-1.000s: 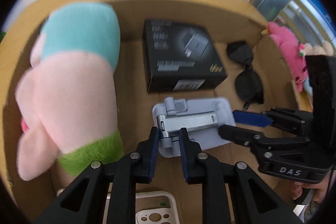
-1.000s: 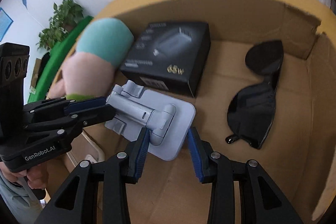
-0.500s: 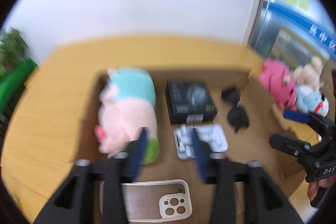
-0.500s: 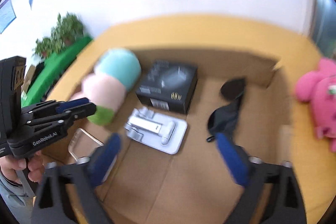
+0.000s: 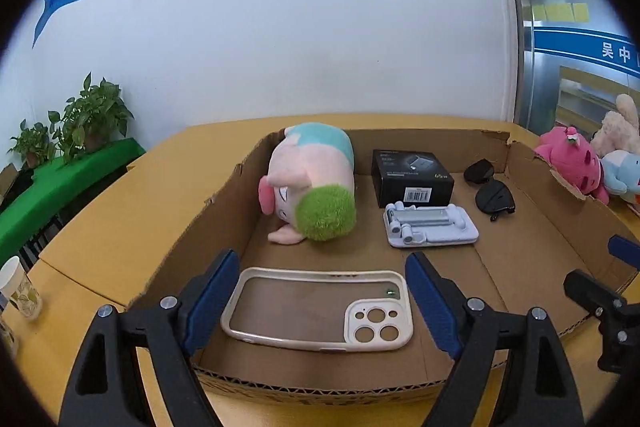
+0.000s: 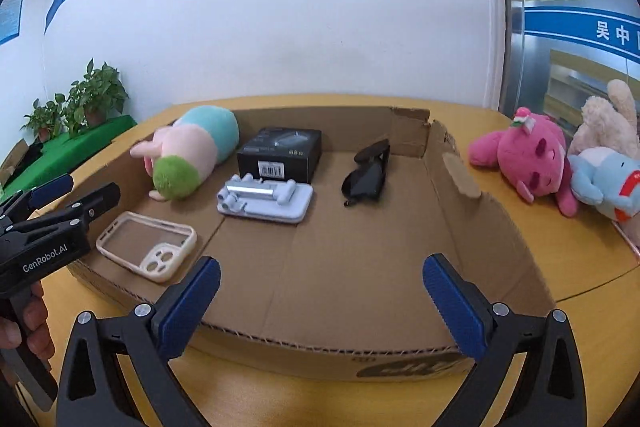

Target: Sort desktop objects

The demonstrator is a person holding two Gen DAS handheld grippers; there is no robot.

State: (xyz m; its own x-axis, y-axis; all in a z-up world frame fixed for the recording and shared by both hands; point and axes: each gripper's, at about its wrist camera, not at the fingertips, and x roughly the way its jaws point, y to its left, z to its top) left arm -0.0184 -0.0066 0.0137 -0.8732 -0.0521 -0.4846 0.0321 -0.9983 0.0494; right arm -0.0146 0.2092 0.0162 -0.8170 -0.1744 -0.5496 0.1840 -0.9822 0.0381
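Note:
A shallow cardboard box [image 5: 192, 239] [image 6: 472, 211] lies on the wooden table. Inside it are a pink, teal and green plush [image 5: 312, 183] [image 6: 188, 155], a black carton [image 5: 412, 173] [image 6: 280, 153], a pale grey phone stand [image 5: 432, 225] [image 6: 266, 201], black sunglasses [image 5: 490, 189] [image 6: 368, 175] and a cream phone case [image 5: 320, 309] [image 6: 148, 245]. My left gripper [image 5: 320, 303] is open and empty above the box's near edge, over the phone case. My right gripper [image 6: 320, 303] is open and empty above the near edge.
Pink, beige and blue plush toys [image 6: 560, 163] [image 5: 580, 163] lie on the table right of the box. A paper cup [image 5: 18, 287] stands at the left table edge. Potted plants [image 5: 80, 119] sit on a green ledge at far left. A white wall is behind.
Both grippers let go of the phone stand, opened wide and pulled back and up from inside the box to its near edge. The stand now lies flat in the box.

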